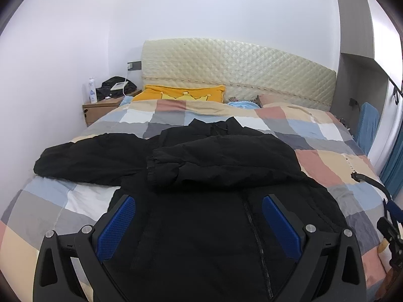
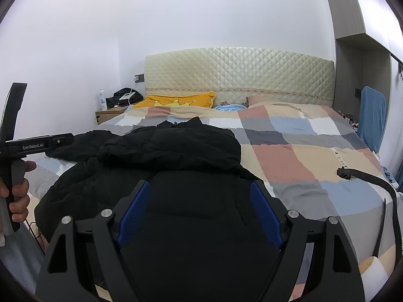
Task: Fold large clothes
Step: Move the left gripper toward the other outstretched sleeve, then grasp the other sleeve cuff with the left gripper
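Note:
A black zip-up jacket [image 1: 206,176] lies front up on the bed, collar toward the headboard. Its right sleeve [image 1: 214,161] is folded across the chest; its left sleeve [image 1: 88,158] stretches out to the left. My left gripper [image 1: 199,198] is open and empty above the jacket's lower front, beside the zipper [image 1: 254,234]. My right gripper [image 2: 200,186] is open and empty above the jacket [image 2: 171,151] near its hem. The left gripper's body [image 2: 37,144] and the hand holding it show at the left of the right wrist view.
The bed has a checked quilt [image 1: 325,136] and a quilted cream headboard [image 1: 239,68]. A yellow pillow [image 1: 181,94] lies at the head. A wooden nightstand [image 1: 100,108] with a bottle and dark items stands at the left. A blue cloth [image 2: 371,115] hangs at the right.

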A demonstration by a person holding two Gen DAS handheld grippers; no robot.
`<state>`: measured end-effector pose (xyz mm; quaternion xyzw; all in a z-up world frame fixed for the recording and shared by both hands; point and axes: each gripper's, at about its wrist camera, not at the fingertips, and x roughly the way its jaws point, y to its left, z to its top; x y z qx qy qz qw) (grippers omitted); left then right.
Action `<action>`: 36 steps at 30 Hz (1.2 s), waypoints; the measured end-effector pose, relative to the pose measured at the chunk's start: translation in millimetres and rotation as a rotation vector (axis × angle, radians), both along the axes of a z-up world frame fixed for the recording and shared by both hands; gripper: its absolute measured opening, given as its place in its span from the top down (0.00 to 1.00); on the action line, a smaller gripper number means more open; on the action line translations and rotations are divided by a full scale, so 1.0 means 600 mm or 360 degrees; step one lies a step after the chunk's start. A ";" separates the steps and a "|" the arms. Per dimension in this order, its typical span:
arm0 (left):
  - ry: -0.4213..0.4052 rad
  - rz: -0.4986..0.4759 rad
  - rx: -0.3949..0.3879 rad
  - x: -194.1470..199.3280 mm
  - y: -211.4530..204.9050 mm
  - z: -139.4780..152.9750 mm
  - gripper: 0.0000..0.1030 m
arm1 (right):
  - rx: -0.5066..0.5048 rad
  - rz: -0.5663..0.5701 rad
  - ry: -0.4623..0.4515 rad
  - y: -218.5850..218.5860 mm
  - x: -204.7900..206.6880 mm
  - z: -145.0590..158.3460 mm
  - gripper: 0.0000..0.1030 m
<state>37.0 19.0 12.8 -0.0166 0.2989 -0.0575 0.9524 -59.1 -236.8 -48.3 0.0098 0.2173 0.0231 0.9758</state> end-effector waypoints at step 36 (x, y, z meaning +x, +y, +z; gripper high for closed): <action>0.0287 0.0365 -0.0185 0.309 0.403 -0.043 0.01 | 0.0075 -0.0129 0.0081 -0.032 0.032 -0.048 0.00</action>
